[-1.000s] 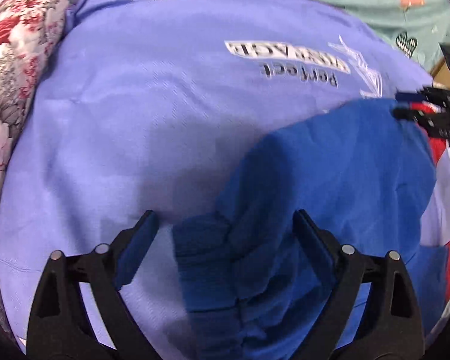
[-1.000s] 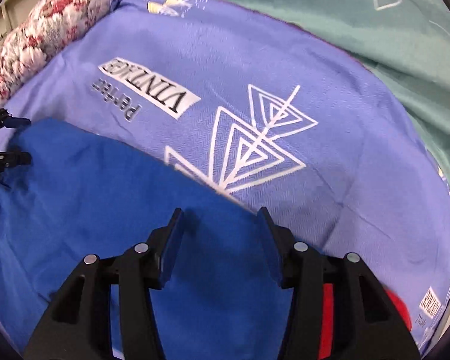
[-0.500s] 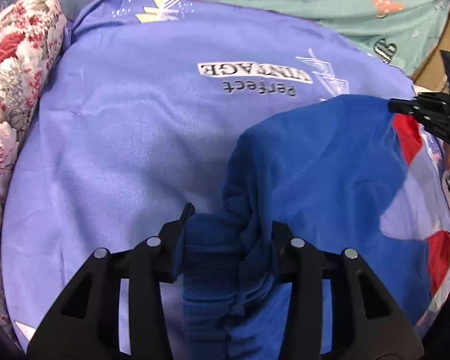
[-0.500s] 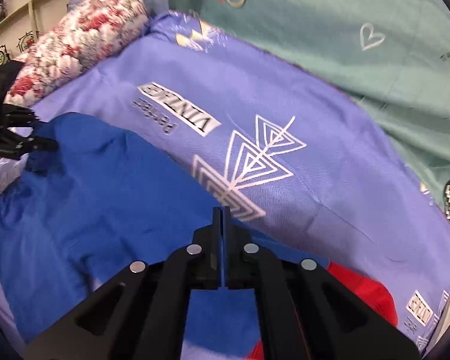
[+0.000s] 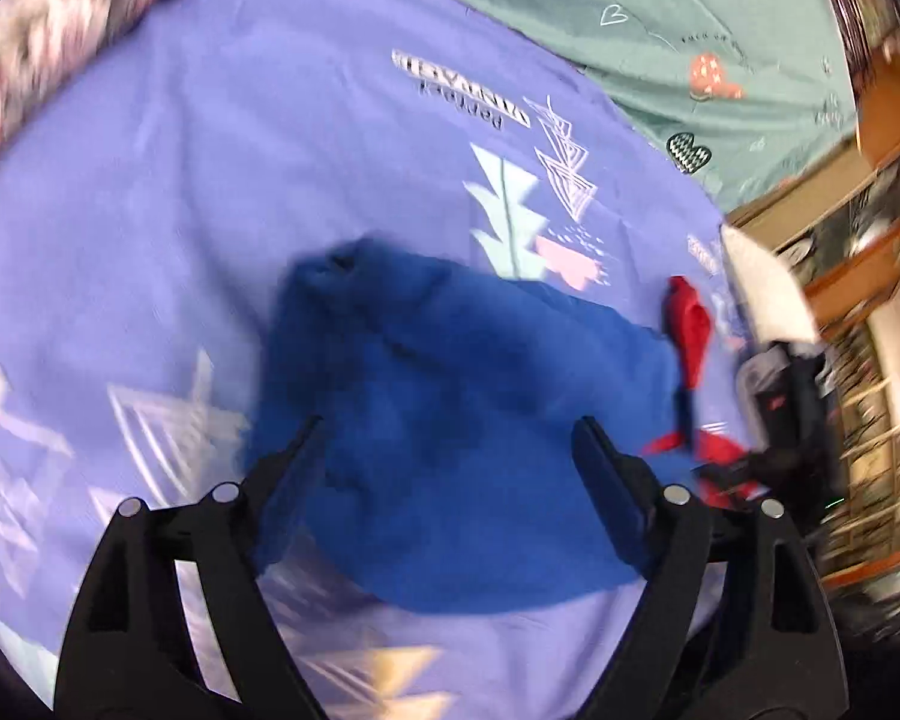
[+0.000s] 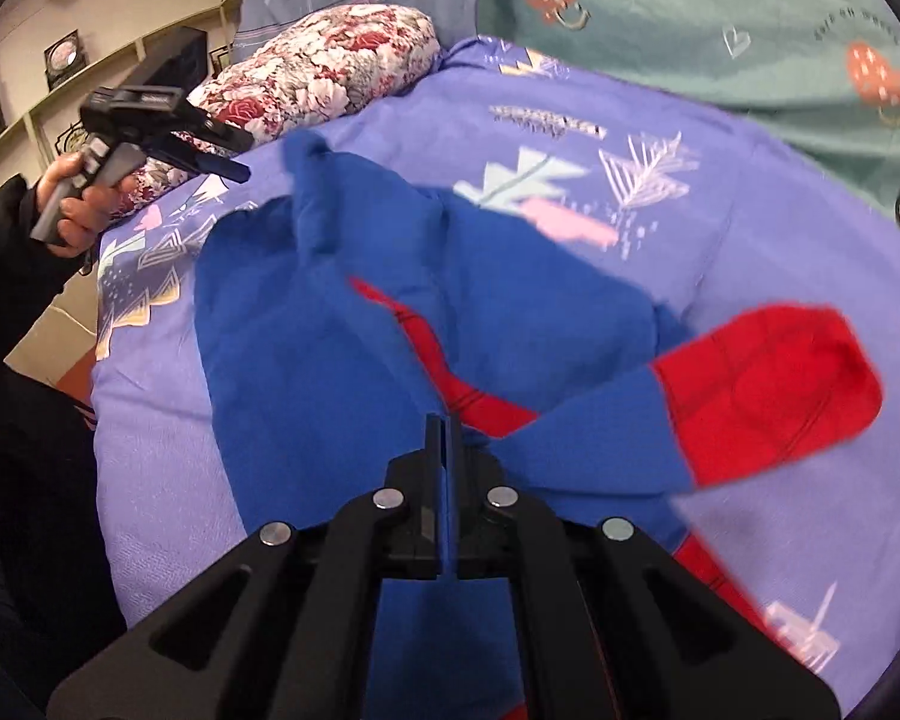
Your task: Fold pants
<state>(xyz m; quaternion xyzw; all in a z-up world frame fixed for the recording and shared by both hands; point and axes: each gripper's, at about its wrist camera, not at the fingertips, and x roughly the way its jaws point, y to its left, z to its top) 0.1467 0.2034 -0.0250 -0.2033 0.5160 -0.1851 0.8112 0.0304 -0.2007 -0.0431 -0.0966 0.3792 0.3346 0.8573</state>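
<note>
The blue pants (image 6: 330, 324) with red parts (image 6: 768, 384) lie crumpled on the purple printed bedsheet (image 6: 720, 192). My right gripper (image 6: 444, 426) is shut on a fold of blue pants fabric and holds it up. My left gripper (image 5: 450, 444) is open and empty, hovering above the blue pants (image 5: 450, 420). It also shows in the right wrist view (image 6: 234, 171), held in a hand off the left edge of the pants. The right gripper appears blurred at the right of the left wrist view (image 5: 780, 456).
A floral pillow (image 6: 330, 72) lies at the head of the bed. A green heart-print cover (image 6: 720, 18) lies beyond the purple sheet. Wooden shelves (image 5: 858, 240) stand past the bed's right side. The bed's left edge (image 6: 99, 384) drops to the floor.
My left gripper has let go of the pants waistband, opened and pulled away. My right gripper stays shut on the fabric and has lifted it, showing the red parts.
</note>
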